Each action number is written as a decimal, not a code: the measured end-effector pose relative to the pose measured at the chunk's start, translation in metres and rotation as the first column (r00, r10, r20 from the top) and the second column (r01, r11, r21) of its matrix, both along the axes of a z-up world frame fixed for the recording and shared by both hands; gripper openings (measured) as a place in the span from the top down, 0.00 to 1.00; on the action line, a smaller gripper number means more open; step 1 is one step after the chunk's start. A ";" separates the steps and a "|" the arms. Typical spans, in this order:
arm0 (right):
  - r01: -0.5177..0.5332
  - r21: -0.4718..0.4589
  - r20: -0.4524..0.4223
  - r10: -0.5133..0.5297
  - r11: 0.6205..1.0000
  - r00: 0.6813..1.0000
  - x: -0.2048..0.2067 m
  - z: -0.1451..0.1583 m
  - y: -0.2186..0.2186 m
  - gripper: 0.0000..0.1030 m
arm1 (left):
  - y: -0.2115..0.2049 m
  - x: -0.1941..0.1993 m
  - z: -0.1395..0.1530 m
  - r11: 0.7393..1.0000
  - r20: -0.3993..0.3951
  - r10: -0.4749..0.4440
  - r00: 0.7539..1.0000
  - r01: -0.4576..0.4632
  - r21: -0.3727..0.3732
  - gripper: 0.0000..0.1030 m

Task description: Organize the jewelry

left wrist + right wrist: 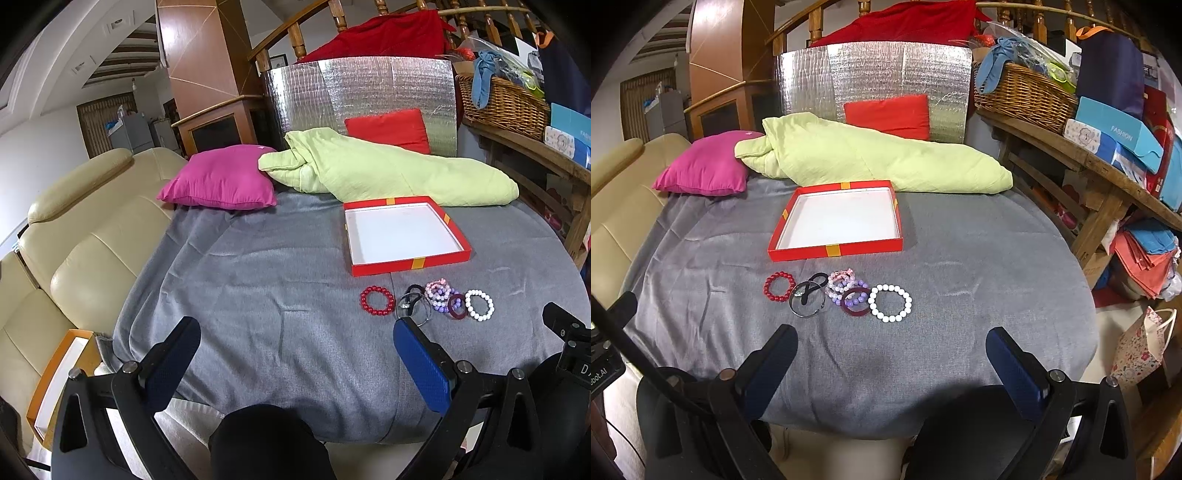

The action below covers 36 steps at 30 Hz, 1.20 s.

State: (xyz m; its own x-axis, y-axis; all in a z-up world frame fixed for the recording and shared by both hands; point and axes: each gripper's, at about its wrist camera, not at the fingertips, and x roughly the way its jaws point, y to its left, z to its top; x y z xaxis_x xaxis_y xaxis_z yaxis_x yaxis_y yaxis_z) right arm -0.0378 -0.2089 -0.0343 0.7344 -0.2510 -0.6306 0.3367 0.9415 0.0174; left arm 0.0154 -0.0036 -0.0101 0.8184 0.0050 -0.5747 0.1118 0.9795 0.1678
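Observation:
A shallow red box (408, 265) (834, 251) with a white inside lies open and empty on the grey cloth. In front of it lies a row of bracelets: red beads (377, 300) (778, 286), a clear bangle with a black band (413, 307) (807, 298), pink and purple beads (439, 293) (846, 283), a dark red bangle (458, 307) (855, 303), white beads (479, 305) (890, 302). My left gripper (295, 343) is open and empty, near and left of the row. My right gripper (891, 345) is open and empty, just in front of the white beads.
A pink cushion (221, 181) (703, 170), a green quilt (388, 170) (868, 158) and a red cushion (388, 129) lie at the back. A cream sofa (74, 240) stands left. A wooden shelf with a basket (1023, 96) and boxes stands right.

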 end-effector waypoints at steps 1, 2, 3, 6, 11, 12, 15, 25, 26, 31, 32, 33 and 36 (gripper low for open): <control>0.000 -0.003 0.001 0.000 1.000 1.000 0.000 0.000 0.000 0.00 | 0.000 0.000 0.000 1.000 -0.001 0.000 1.000 0.000 0.000 0.00; 0.001 -0.004 0.002 -0.001 1.000 1.000 0.000 0.000 0.000 0.00 | 0.000 0.001 0.000 1.000 -0.001 0.001 1.000 -0.001 0.000 0.00; 0.001 -0.004 0.002 -0.001 1.000 1.000 0.000 0.000 0.000 0.00 | 0.000 0.000 0.000 1.000 -0.003 0.001 1.000 -0.001 -0.003 0.00; 0.000 0.007 -0.007 0.000 1.000 1.000 0.001 -0.002 -0.001 0.00 | -0.001 0.002 -0.002 1.000 -0.009 0.001 1.000 0.000 0.010 0.00; 0.004 0.012 -0.018 -0.004 1.000 1.000 0.007 -0.009 -0.007 0.00 | -0.003 0.007 -0.007 1.000 -0.011 0.000 1.000 0.000 0.021 0.00; 0.004 0.022 -0.025 -0.003 1.000 1.000 0.008 -0.009 -0.010 0.00 | -0.003 0.009 -0.009 1.000 -0.016 0.000 1.000 0.000 0.022 0.00; -0.014 0.080 -0.040 0.017 0.997 0.999 0.016 -0.019 -0.024 0.00 | -0.006 0.020 -0.018 1.000 -0.044 -0.016 0.999 0.017 0.022 0.00; -0.047 0.294 -0.147 0.094 0.955 0.985 0.077 -0.103 -0.109 0.36 | -0.022 0.100 -0.092 0.978 -0.278 -0.166 0.946 0.121 -0.169 0.00; -0.044 0.313 -0.151 0.095 0.949 0.984 0.082 -0.110 -0.114 0.38 | -0.025 0.106 -0.099 0.974 -0.297 -0.174 0.939 0.121 -0.189 0.00; -0.016 0.323 -0.236 0.097 0.946 0.967 0.108 -0.136 -0.131 0.48 | -0.034 0.128 -0.128 0.978 -0.362 -0.187 0.913 0.139 -0.154 0.00; -0.014 0.316 -0.243 0.095 0.949 0.965 0.117 -0.139 -0.132 0.50 | -0.035 0.131 -0.131 0.978 -0.375 -0.189 0.907 0.139 -0.156 0.00; -0.011 0.312 -0.255 0.095 0.950 0.962 0.126 -0.142 -0.133 0.52 | -0.035 0.136 -0.135 0.979 -0.390 -0.186 0.902 0.137 -0.150 0.00; -0.006 0.300 -0.290 0.097 0.954 0.952 0.147 -0.151 -0.135 0.61 | -0.040 0.150 -0.143 0.978 -0.404 -0.191 0.895 0.138 -0.157 0.03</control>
State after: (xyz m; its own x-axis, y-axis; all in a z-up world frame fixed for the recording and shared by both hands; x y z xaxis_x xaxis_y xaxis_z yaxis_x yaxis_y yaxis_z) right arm 0.1093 -0.3436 -0.1853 0.5082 0.0107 -0.8612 0.3204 0.9258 0.2005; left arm 0.1654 -0.0434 -0.1533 0.4890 -0.2001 -0.8490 0.3061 0.9508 -0.0477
